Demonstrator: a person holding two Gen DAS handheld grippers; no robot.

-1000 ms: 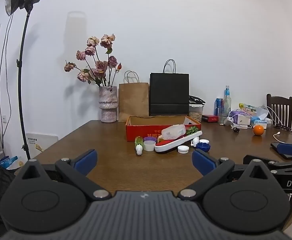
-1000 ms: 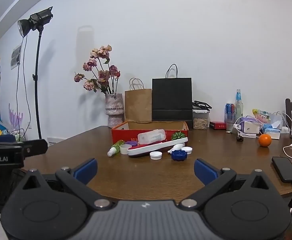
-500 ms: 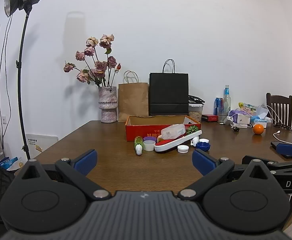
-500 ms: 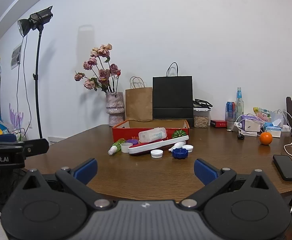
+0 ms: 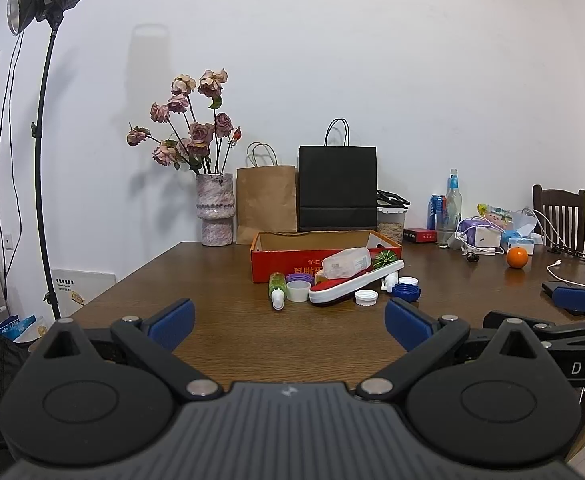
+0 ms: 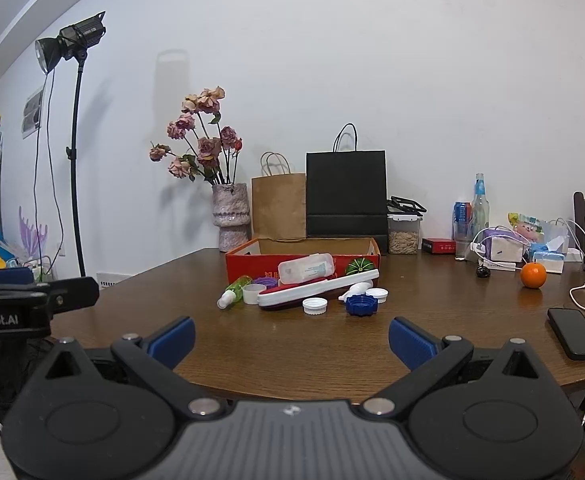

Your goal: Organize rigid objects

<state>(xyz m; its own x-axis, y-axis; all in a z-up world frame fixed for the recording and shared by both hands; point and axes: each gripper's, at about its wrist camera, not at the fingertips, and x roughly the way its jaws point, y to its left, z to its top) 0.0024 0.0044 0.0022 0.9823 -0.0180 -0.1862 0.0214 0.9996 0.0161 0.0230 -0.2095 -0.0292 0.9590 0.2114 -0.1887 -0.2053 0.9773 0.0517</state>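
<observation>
In the left wrist view, the left gripper point(image 5: 290, 322) hovered level over the near table point(image 5: 220, 320) edge, jaws spread wide, holding nothing. Ahead, a red box point(image 5: 292, 266) stood mid-table with a slipper point(image 5: 354, 282), green bottle point(image 5: 277, 286) and caps before it.

In the right wrist view, the right gripper point(image 6: 292, 336) hovered likewise, wide apart and empty, near the blue cap point(image 6: 361, 305).

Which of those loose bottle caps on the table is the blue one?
The blue cap with the scalloped edge, lying between two plain white caps, in front of the red box.
</observation>
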